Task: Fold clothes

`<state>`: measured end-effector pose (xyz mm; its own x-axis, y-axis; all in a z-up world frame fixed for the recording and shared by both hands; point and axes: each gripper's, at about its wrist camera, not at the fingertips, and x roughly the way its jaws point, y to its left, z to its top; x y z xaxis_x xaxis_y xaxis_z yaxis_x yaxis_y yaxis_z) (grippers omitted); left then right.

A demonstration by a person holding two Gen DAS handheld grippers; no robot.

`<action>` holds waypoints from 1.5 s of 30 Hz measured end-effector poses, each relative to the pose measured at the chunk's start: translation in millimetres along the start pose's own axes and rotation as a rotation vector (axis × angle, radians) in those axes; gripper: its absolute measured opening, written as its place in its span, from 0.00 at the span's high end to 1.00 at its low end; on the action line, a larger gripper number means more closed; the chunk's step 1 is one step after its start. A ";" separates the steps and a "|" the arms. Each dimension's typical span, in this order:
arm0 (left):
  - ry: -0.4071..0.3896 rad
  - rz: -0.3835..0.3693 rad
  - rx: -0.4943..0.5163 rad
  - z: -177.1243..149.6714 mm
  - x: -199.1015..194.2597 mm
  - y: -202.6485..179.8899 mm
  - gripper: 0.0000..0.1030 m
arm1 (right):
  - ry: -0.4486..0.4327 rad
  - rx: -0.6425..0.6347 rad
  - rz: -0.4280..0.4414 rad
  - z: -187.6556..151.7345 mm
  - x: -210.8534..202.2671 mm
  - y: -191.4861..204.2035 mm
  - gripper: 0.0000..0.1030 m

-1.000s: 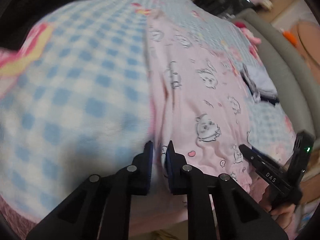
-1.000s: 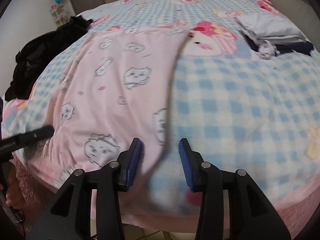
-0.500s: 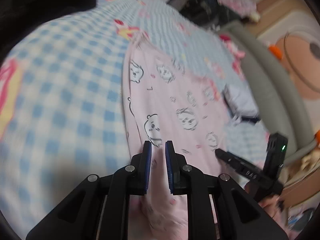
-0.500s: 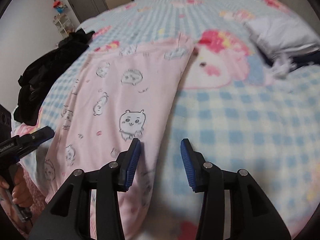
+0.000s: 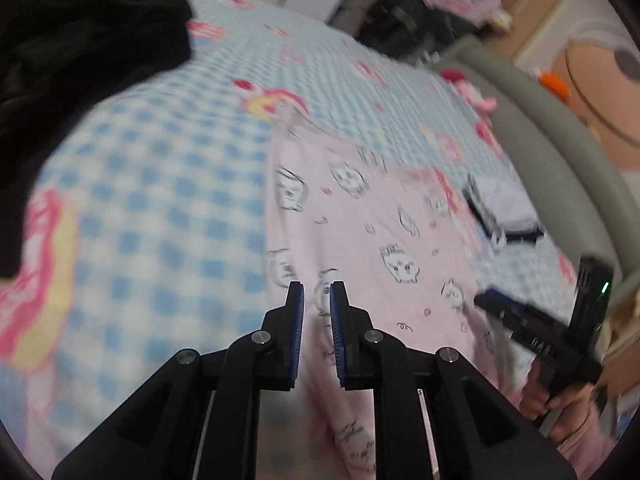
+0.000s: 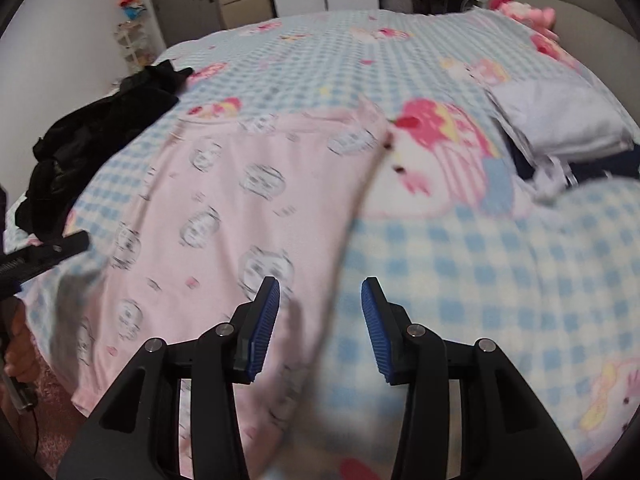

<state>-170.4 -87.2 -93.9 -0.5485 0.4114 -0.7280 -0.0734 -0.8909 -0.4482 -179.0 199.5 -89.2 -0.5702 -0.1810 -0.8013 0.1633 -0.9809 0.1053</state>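
Note:
A pink garment (image 5: 360, 216) printed with small cartoon animals lies spread flat on a blue-checked blanket (image 5: 160, 200). My left gripper (image 5: 316, 308) is shut on its near left edge, and the cloth rises in a fold under the fingers. In the right wrist view the same pink garment (image 6: 240, 184) fills the left half, with the left gripper (image 6: 44, 250) at its lifted corner. My right gripper (image 6: 320, 312) stands open over the garment's near right edge, cloth lying between the fingers. The right gripper (image 5: 532, 328) also shows at the right of the left wrist view.
A pile of black clothes (image 6: 92, 148) lies at the bed's far left. Folded pale grey and dark clothes (image 6: 560, 120) sit at the right. A grey padded bed rim (image 5: 560, 128) runs along the right side. A pink plush toy (image 6: 524, 12) lies far back.
Both grippers have risen and drawn back, so more of the bed shows. The left stays shut on the garment's edge; the right stays open.

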 end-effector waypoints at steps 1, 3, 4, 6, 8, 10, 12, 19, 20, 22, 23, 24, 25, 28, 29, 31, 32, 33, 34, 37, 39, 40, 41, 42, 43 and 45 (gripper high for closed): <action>0.030 0.002 0.009 2.3 9.8 -0.2 0.86 | 0.007 -0.001 -0.002 2.8 2.9 1.4 0.58; 0.081 0.028 0.014 -1.1 23.7 3.6 0.86 | 0.024 -0.003 -0.010 7.0 8.6 3.7 0.58; 0.095 0.040 0.011 -2.4 27.4 6.1 0.86 | 0.033 -0.003 -0.010 8.1 11.1 4.3 0.58; 0.091 0.042 0.001 -2.7 27.6 5.7 0.86 | 0.052 0.004 -0.009 8.0 16.2 4.2 0.57; 0.086 0.031 -0.019 -2.7 27.5 7.2 0.79 | 0.067 0.013 -0.018 6.5 22.2 1.6 0.57; 0.088 0.001 -0.059 -2.4 28.2 13.7 0.79 | 0.077 0.032 -0.013 3.8 27.0 -1.6 0.57; 0.089 -0.029 -0.098 -2.1 29.0 20.3 0.78 | 0.084 0.054 -0.006 2.2 30.6 -4.5 0.57; 0.093 -0.133 -0.237 -1.1 31.8 43.3 0.78 | 0.107 0.100 0.005 -5.1 43.2 -13.0 0.52; 0.093 -0.147 -0.257 -0.9 32.1 46.6 0.78 | 0.105 0.108 0.009 -5.5 42.3 -14.3 0.52; 0.104 -0.134 -0.217 -0.6 32.1 41.1 0.78 | 0.106 0.122 0.010 -4.0 39.0 -15.0 0.52; 0.106 -0.108 -0.162 -0.9 31.4 32.1 0.80 | 0.107 0.119 0.005 -4.0 38.9 -14.7 0.52; 0.106 -0.084 -0.109 -2.2 31.7 21.9 0.81 | 0.108 0.116 0.001 -4.0 38.8 -14.4 0.52; 0.105 -0.065 -0.062 -3.9 32.5 12.1 0.81 | 0.108 0.113 -0.004 -4.0 38.7 -14.1 0.52; 0.094 0.013 0.036 -8.8 36.2 -8.3 0.91 | 0.111 0.103 -0.019 -3.9 38.4 -13.2 0.52; 0.087 0.024 0.036 -8.5 35.3 -8.8 0.93 | 0.112 0.100 -0.024 -3.9 38.3 -12.9 0.52; 0.070 0.028 0.007 -6.8 30.7 -3.7 0.94 | 0.114 0.094 -0.034 -3.9 38.1 -12.4 0.52; 0.061 0.024 -0.016 -5.8 27.5 1.0 0.94 | 0.115 0.091 -0.038 -3.9 38.0 -12.1 0.53; 0.053 0.020 -0.038 -4.9 24.2 5.6 0.95 | 0.116 0.088 -0.043 -3.9 37.9 -11.8 0.54; 0.048 0.016 -0.058 -4.6 20.5 11.2 0.95 | 0.117 0.085 -0.048 -3.9 37.8 -11.5 0.54; 0.020 0.070 -0.113 -3.4 9.4 27.0 1.00 | 0.119 0.075 -0.066 -3.6 37.0 -12.3 0.54; 0.003 0.045 -0.171 -1.2 1.0 42.1 1.00 | 0.120 0.071 -0.082 -1.8 34.3 -15.7 0.54; -0.021 0.003 -0.206 0.3 -3.7 47.4 1.00 | 0.121 0.073 -0.082 0.4 32.4 -15.2 0.54; -0.047 -0.039 -0.209 1.9 -8.6 48.0 1.00 | 0.108 0.069 -0.082 3.7 28.8 -12.0 0.54; -0.059 -0.064 -0.185 3.8 -11.6 43.6 1.00 | 0.078 0.055 -0.080 8.7 22.9 -5.0 0.54; -0.053 -0.061 -0.145 4.3 -9.7 35.1 0.99 | 0.048 0.042 -0.078 13.6 16.9 1.9 0.54; -0.031 -0.037 -0.058 4.2 -2.5 16.1 0.99 | 0.022 0.004 -0.047 21.5 12.7 19.0 0.53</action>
<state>-173.7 -103.4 -97.1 -0.5720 0.4372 -0.6940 -0.0462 -0.8619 -0.5049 -200.4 177.1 -84.7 -0.5593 -0.1335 -0.8182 0.1334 -0.9886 0.0701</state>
